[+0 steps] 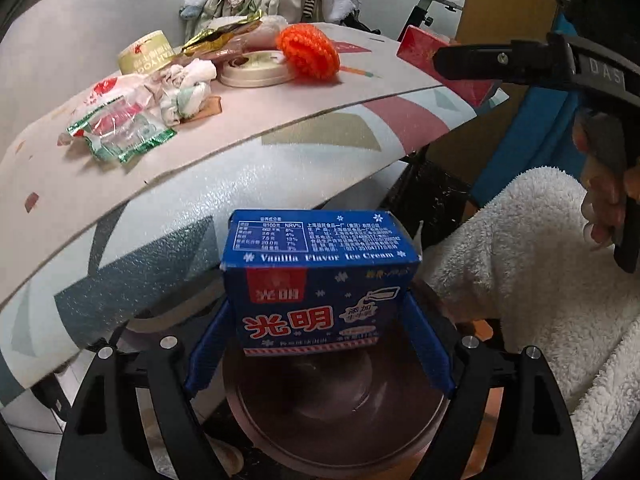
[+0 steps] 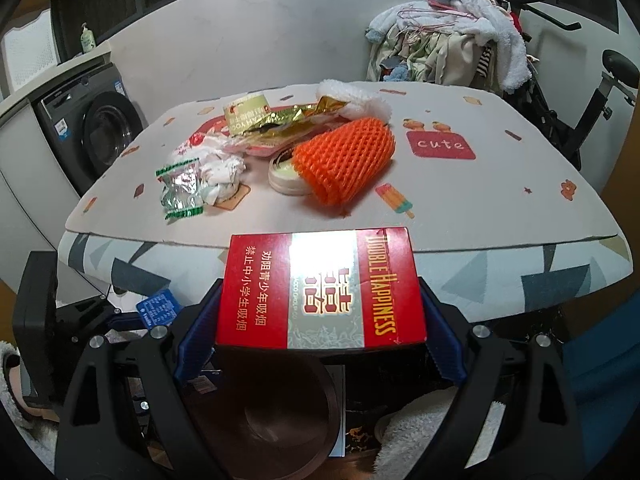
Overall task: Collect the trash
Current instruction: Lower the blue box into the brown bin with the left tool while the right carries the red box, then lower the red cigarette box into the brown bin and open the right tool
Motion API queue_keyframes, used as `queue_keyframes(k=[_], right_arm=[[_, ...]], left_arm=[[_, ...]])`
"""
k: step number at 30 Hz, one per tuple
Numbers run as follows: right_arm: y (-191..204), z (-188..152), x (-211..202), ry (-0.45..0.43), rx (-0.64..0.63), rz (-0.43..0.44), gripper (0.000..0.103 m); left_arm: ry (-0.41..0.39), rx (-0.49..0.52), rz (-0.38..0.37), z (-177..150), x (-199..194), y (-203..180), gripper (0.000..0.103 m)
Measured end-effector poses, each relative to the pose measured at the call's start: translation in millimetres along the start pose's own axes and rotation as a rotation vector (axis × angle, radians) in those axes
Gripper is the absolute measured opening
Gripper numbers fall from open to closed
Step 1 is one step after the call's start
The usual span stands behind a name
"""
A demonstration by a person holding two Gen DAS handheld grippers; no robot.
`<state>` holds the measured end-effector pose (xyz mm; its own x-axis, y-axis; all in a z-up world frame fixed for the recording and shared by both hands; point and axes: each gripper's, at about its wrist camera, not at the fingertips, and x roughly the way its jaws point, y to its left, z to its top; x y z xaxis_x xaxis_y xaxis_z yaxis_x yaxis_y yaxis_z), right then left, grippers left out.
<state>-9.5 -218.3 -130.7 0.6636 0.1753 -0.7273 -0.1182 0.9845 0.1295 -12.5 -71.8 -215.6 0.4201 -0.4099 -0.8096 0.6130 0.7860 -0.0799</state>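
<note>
The far-left part of the table (image 2: 500,208) is crowded: a green wrapper (image 2: 180,190), crumpled tissue (image 2: 222,174), a gold foil wrapper (image 2: 280,120), a round lid (image 2: 284,180) and an orange foam net (image 2: 344,160) are packed together, several touching. Passage between them is blocked — access is left only from above or from the near edge. The right part of the tabletop, around the "cute" print, is seen bare, as is the strip along the near edge. Below the edge, the mouth of a dark bin (image 1: 336,400) is seen unobstructed but for the blue ice cream box (image 1: 316,280) held just above it. On one side of the bin, a fluffy white sleeve (image 1: 520,272) closes off the way.
</note>
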Motion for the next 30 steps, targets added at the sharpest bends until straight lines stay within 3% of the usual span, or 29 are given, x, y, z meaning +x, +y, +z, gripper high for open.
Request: queue_keyframes(k=[2, 7, 15, 20, 30], right_arm=[[2, -4, 4, 0.009, 0.002, 0.008, 0.088], [10, -16, 15, 0.039, -0.011, 0.021, 0.088], [43, -41, 36, 0.106, -0.094, 0.068, 0.088], [65, -54, 47, 0.135, -0.156, 0.095, 0.088], [72, -68, 73, 0.218, -0.152, 0.099, 0.088]], left_arm=[[-0.016, -0.012, 0.0, 0, -4, 3, 0.084], [-0.149, -0.101, 0.021, 4, -43, 20, 0.091], [-0.338, -0.215, 0.171, 1, -114, 52, 0.097], [-0.349, -0.206, 0.239, -13, -125, 50, 0.097], [-0.303, -0.323, 0.23, -25, -114, 73, 0.097]])
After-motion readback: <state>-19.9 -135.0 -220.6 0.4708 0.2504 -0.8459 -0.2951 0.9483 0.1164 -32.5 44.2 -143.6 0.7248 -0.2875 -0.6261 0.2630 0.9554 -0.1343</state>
